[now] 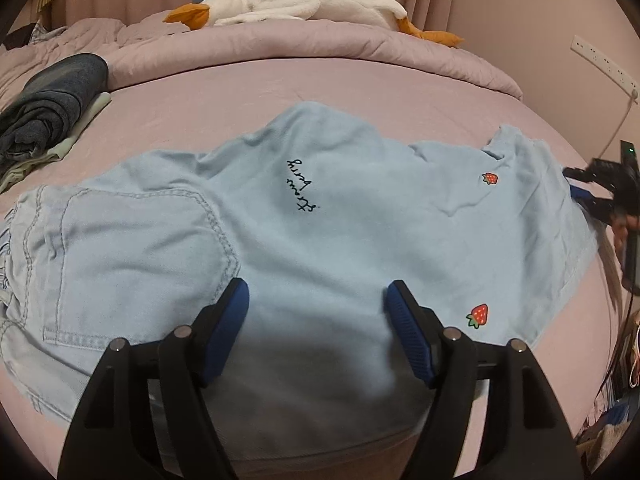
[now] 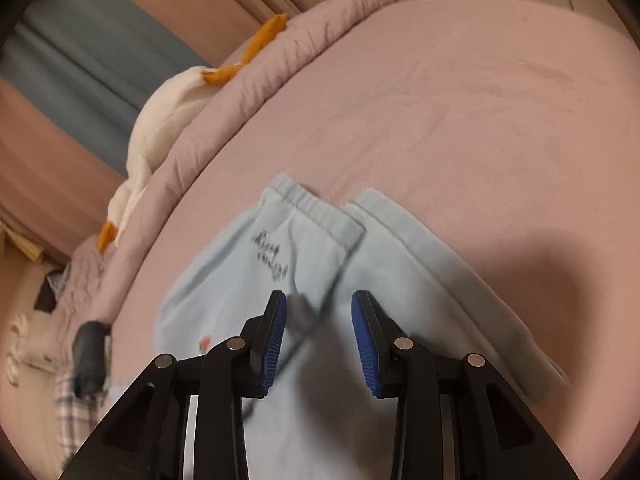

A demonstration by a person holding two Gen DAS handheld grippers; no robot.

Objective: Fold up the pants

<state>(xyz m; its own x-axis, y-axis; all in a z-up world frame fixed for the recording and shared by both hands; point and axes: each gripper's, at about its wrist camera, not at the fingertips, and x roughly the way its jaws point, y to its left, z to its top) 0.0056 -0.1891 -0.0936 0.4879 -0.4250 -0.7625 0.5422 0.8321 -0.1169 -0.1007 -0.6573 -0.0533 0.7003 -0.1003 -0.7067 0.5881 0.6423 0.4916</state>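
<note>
Light blue denim pants (image 1: 320, 232) with black script and strawberry patches lie folded lengthwise across the pink bed (image 1: 280, 88). A back pocket (image 1: 140, 260) shows at the left. My left gripper (image 1: 316, 300) is open and empty, hovering over the middle of the pants. In the right wrist view the pants (image 2: 320, 280) show their cuffs (image 2: 316, 208) at the far end. My right gripper (image 2: 319, 312) is open and empty just above the legs. The right gripper also shows at the right edge of the left wrist view (image 1: 600, 192), beside the pants' end.
A stack of folded dark clothes (image 1: 52, 104) sits at the back left of the bed. A rolled pink quilt (image 1: 320, 48) and a white goose plush (image 1: 304, 4) lie along the far edge. A power strip (image 1: 600, 60) hangs on the right wall.
</note>
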